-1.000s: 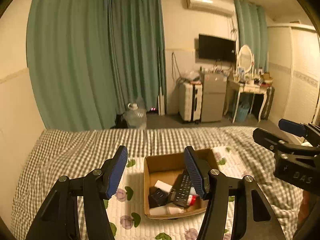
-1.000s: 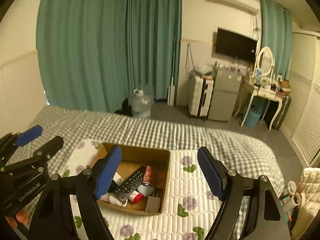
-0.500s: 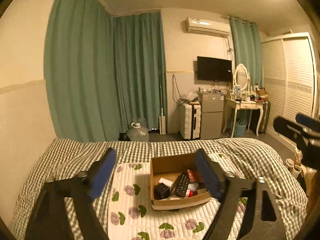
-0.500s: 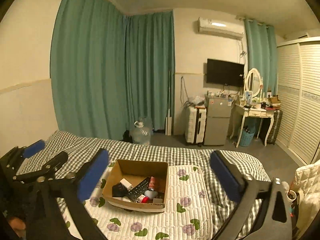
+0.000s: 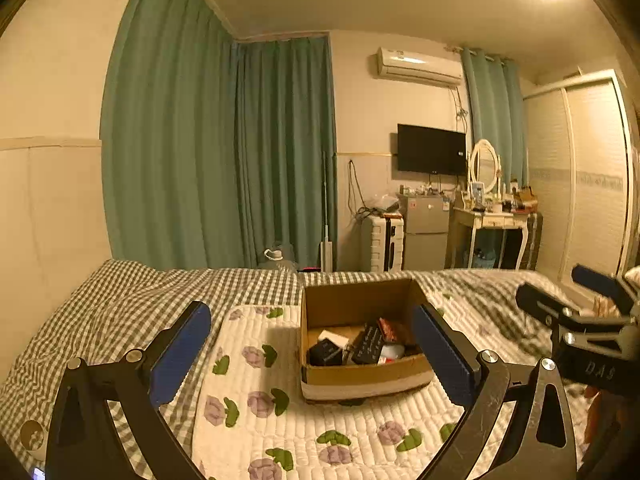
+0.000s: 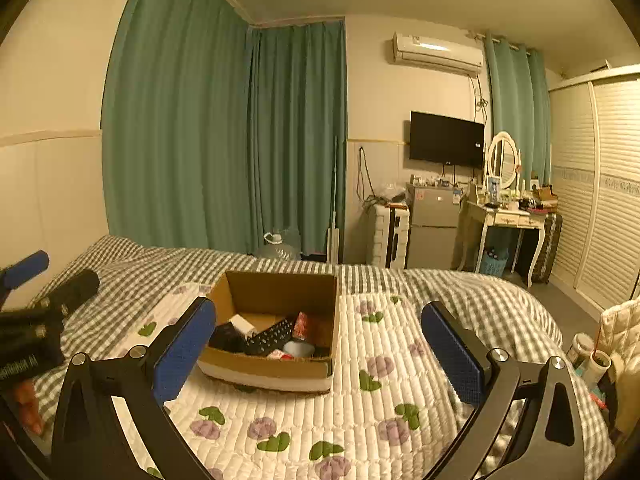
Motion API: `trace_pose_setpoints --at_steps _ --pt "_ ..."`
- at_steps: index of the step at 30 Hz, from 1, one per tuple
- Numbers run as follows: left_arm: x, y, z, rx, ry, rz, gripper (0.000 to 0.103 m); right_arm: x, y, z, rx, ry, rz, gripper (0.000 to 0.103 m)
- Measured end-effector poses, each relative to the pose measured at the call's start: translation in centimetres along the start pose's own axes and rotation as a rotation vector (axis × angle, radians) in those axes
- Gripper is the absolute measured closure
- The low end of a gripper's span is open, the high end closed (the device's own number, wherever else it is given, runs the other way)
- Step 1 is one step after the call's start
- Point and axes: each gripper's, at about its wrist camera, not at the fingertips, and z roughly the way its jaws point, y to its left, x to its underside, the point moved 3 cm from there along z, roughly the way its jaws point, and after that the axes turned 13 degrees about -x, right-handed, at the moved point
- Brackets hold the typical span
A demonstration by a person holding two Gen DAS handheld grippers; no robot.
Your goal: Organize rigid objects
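An open cardboard box [image 5: 362,376] [image 6: 276,368] sits on a white floral quilt [image 5: 256,412] on the bed. Inside lie a black remote [image 5: 366,346] [image 6: 270,336], a black cube [image 5: 325,354], a white block [image 5: 334,336], a red packet [image 6: 302,325] and a pale blue round thing [image 6: 298,347]. My left gripper [image 5: 316,354] is open and empty, held back above the quilt with the box between its fingers in view. My right gripper [image 6: 320,354] is open and empty, likewise back from the box. Each gripper shows at the edge of the other's view [image 5: 576,320] [image 6: 36,300].
The bed has a grey checked cover [image 6: 460,292]. Beyond its far edge stand green curtains [image 5: 224,152], a water jug [image 6: 280,248], a white suitcase [image 5: 382,244], a small fridge [image 5: 426,232], a dressing table with mirror [image 6: 504,208] and a wardrobe [image 6: 600,184]. Cups [image 6: 588,356] stand at the right.
Both grippers have pulled back and up from the box, so more of the room and ceiling shows. Both jaws have opened wider. The box and its contents have not moved.
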Motion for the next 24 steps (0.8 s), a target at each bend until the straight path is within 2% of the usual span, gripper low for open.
trace_pose_setpoints --at_steps 6,10,14,24 --pt "1.7 -0.5 0.5 -0.001 0.032 -0.015 0.0 1.3 -0.9 1.3 0.003 0.018 0.022 0.0" --pt "2.5 -0.6 1.0 -0.034 0.047 -0.008 0.0 1.9 -1.2 1.9 0.003 0.042 0.031 0.0" --pt "2.7 -0.4 1.3 -0.032 0.07 -0.022 0.0 2.4 -1.2 2.1 0.003 0.059 0.034 0.0" --pt "2.8 -0.2 1.2 -0.028 0.071 -0.019 0.0 2.9 -1.3 2.5 0.004 0.068 0.04 0.0"
